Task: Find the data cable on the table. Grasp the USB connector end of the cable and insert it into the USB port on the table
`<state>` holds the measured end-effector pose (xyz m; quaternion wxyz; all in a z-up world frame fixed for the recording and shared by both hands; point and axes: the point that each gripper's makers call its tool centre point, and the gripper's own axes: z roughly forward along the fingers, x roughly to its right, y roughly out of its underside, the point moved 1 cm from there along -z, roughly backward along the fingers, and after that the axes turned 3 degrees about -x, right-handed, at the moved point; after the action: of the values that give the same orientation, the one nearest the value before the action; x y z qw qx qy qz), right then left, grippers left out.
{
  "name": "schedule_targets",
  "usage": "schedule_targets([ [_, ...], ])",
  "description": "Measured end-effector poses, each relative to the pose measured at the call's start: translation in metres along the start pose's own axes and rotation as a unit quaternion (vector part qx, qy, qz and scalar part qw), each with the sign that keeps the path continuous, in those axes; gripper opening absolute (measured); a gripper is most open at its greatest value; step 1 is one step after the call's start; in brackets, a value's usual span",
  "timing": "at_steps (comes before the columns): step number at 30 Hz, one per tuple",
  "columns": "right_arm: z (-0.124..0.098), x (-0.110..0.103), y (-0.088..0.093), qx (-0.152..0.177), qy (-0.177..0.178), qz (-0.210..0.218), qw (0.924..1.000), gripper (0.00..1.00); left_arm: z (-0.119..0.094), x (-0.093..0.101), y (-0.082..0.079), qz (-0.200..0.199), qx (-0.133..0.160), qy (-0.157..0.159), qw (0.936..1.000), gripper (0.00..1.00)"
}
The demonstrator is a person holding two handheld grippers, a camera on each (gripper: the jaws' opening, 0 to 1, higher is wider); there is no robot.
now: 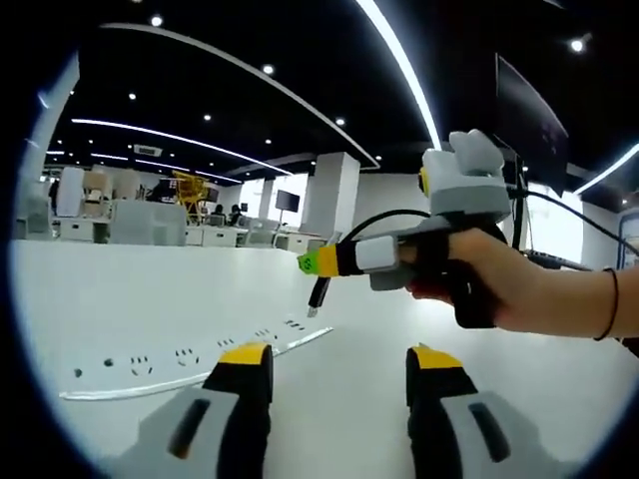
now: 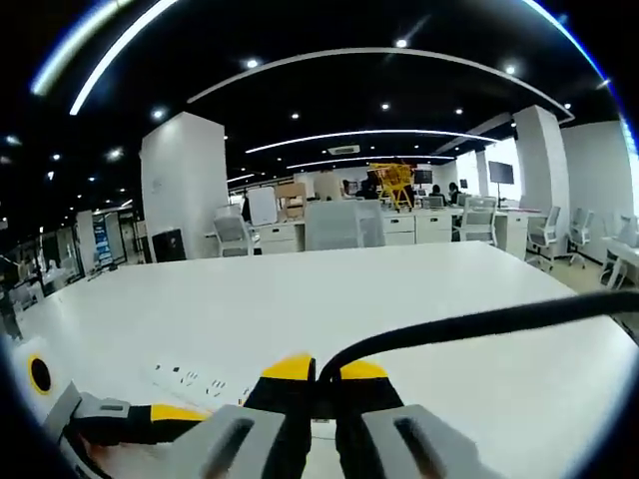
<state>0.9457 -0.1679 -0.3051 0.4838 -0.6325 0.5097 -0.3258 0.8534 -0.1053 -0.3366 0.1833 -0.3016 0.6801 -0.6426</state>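
- Right gripper (image 2: 324, 384): jaws clenched on the data cable (image 2: 479, 321), held by a hand (image 1: 499, 289) above the power strip (image 1: 190, 361).
- USB connector (image 1: 318, 295): hangs tip-down from that gripper, over the power strip's far end and clear of it.
- Data cable, handling (a judgement): light and limp, so it steers nothing. Only the short rigid plug will hold a line. Grip belongs on the plug's moulded body, close behind the metal, or the tip may swivel on contact.
- Left gripper (image 1: 339, 371): jaws spread, nothing between them, on the near side of the power strip.
- Power strip: long, white, flat on the worktop (image 1: 120, 289). Its small slots are too fine to sort.
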Motion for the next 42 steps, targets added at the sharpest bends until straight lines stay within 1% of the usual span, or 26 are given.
schedule_targets([
  [3,0.005,0.000,0.001,-0.006,0.002,-0.006,1.0000,0.08,0.000,-0.001,0.000,0.006,-0.001,-0.002,1.0000,0.56],
  [8,0.013,-0.001,0.006,-0.021,0.012,-0.031,0.9992,0.08,0.001,0.000,0.004,0.022,-0.010,-0.004,0.9997,0.56],
  [20,0.020,0.001,0.015,-0.040,0.030,-0.033,0.9982,0.08,0.000,0.001,0.004,0.017,-0.008,-0.002,0.9998,0.54],
  [23,0.022,0.002,0.015,-0.044,0.029,-0.027,0.9982,0.08,0.000,0.001,0.003,0.016,-0.007,-0.001,0.9998,0.54],
  [29,0.023,0.001,0.017,-0.054,0.039,-0.037,0.9971,0.08,0.000,0.001,0.003,0.014,-0.006,-0.002,0.9999,0.54],
  [32,0.022,0.004,0.017,-0.060,0.051,-0.034,0.9963,0.08,0.000,0.001,0.003,0.013,-0.006,-0.002,0.9999,0.54],
  [37,0.022,0.005,0.018,-0.060,0.055,-0.020,0.9965,0.08,0.001,0.001,0.004,0.014,-0.007,-0.003,0.9999,0.54],
  [42,0.026,0.010,0.018,-0.064,0.062,0.007,0.9960,0.08,0.001,0.001,0.004,0.014,-0.008,-0.002,0.9999,0.54],
])
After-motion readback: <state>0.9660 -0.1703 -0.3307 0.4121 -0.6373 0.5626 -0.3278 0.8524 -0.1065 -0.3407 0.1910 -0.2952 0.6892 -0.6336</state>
